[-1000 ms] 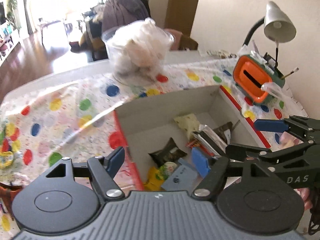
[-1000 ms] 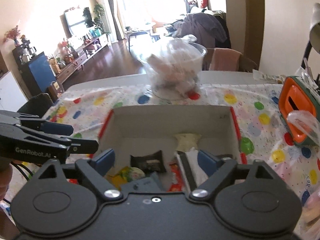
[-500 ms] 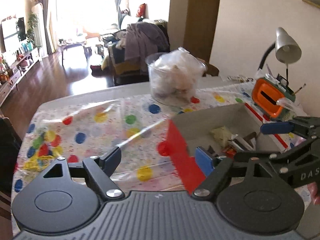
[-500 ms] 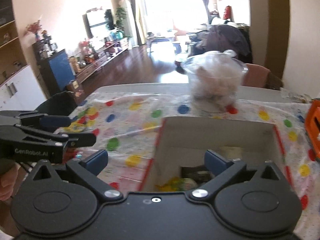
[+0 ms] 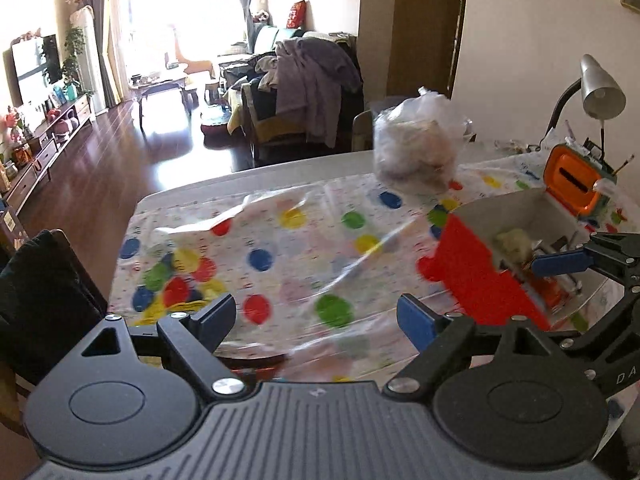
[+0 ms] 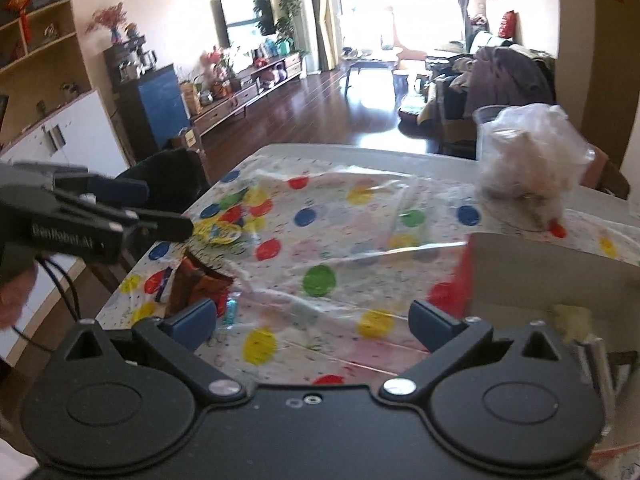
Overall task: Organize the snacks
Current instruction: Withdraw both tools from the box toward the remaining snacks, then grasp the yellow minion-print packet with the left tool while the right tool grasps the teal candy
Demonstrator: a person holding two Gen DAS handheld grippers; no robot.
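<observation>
A box with red outer walls [image 5: 472, 276] and white inside [image 6: 540, 264] stands on the dotted tablecloth at the right; a pale yellow packet [image 5: 514, 240] and an orange packet [image 5: 548, 296] lie in it. Loose brown and orange packets [image 6: 196, 284] and a yellow wrapper [image 6: 220, 234] lie near the table's left edge. My left gripper [image 5: 316, 316] hangs over the cloth left of the box, its jaws opening with nothing between them. My right gripper [image 6: 312, 320] stands open and empty, close to the box's left wall. One of its blue pads [image 5: 560, 262] shows over the box.
A clear tub holding a plastic bag [image 5: 416, 152] stands at the back of the table. An orange holder [image 5: 572, 184] and a desk lamp [image 5: 600, 88] are at the far right. A black chair back [image 5: 40, 288] stands off the left edge.
Both views have swung left, from above the box's inside to the dotted cloth, so the box now sits at the right. Both pairs of jaws have spread wider.
</observation>
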